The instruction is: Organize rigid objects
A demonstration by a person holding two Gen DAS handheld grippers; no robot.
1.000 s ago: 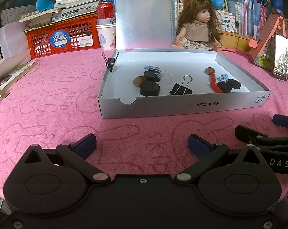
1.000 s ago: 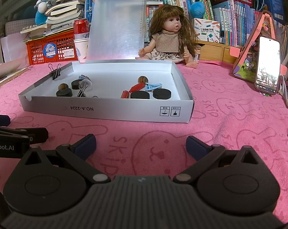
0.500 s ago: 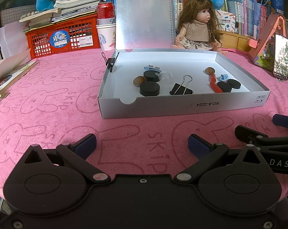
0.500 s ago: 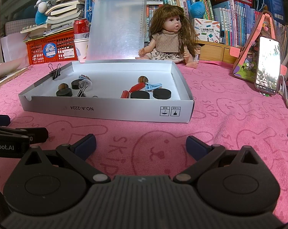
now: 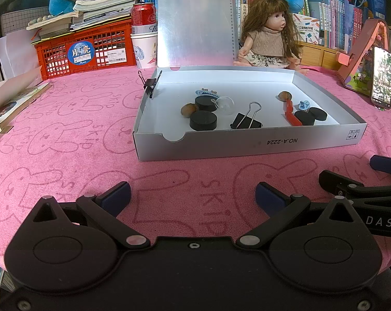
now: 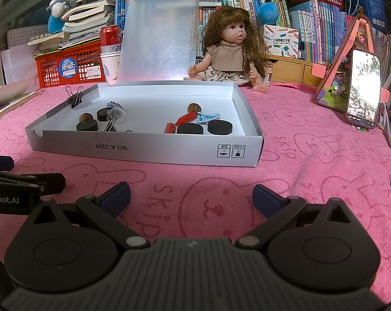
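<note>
I've got open pink cloth [image 5: 65, 140] between both grippers and the white box [image 5: 247, 145], nothing lying on that strip. The box's low front wall is the first thing in my way; its top is open, so I can come in from above. Behind it the upright clipboard [image 5: 195, 20] and the doll [image 6: 229, 51] block the far side. On the left wall a binder clip [image 5: 150, 84] sticks up. Right of the box, clear cloth up to the phone [image 6: 363, 88] on its stand. Left side runs free until the red basket [image 5: 86, 49]. My left gripper [image 5: 192, 197] and right gripper [image 6: 190, 197] sit just beside each other, jaws spread
</note>
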